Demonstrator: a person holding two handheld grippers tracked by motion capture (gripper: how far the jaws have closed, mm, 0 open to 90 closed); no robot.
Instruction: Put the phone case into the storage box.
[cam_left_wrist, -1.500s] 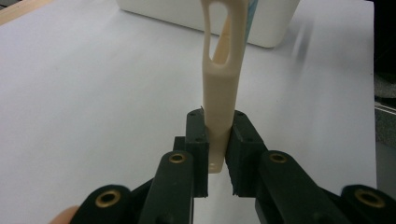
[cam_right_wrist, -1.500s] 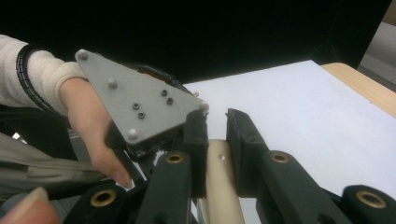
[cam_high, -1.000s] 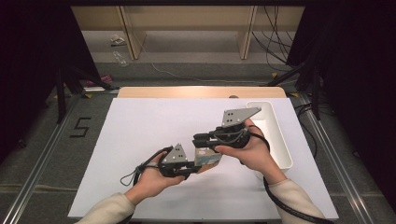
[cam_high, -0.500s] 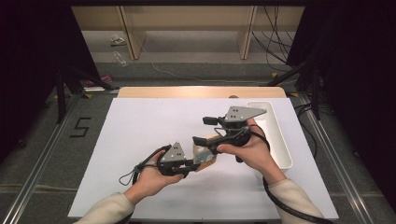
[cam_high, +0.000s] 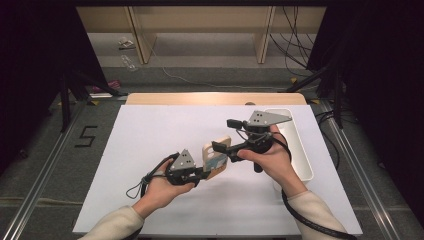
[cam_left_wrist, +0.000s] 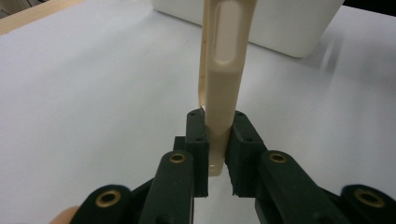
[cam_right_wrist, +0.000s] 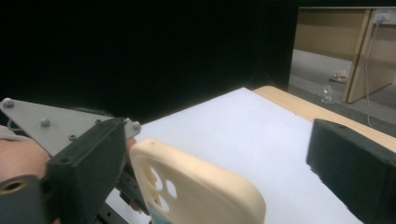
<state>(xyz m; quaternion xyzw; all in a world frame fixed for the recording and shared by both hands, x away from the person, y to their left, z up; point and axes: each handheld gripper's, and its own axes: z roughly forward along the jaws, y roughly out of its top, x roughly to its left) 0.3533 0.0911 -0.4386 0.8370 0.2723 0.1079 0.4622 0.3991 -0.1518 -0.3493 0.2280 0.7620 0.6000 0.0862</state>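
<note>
A cream phone case (cam_high: 216, 159) with camera cut-outs stands on edge above the white table. My left gripper (cam_high: 204, 172) is shut on its lower end. In the left gripper view both pads (cam_left_wrist: 198, 135) press on the case (cam_left_wrist: 226, 60), which rises edge-on ahead. My right gripper (cam_high: 227, 135) sits just right of the case with its jaws spread wide; they have just been opening. In the right gripper view the case (cam_right_wrist: 196, 191) lies low between those open jaws (cam_right_wrist: 222, 140), and neither pad touches it.
A long white tray (cam_high: 300, 150) lies along the table's right side, close behind my right hand; it is the white box (cam_left_wrist: 261, 18) in the left gripper view. The white table top (cam_high: 150, 135) ends in a wooden strip at the back. Cables trail from both grippers.
The right gripper's jaws went from shut near the case to wide open, and that hand drew slightly up and right. The left gripper kept still with the case in it.
</note>
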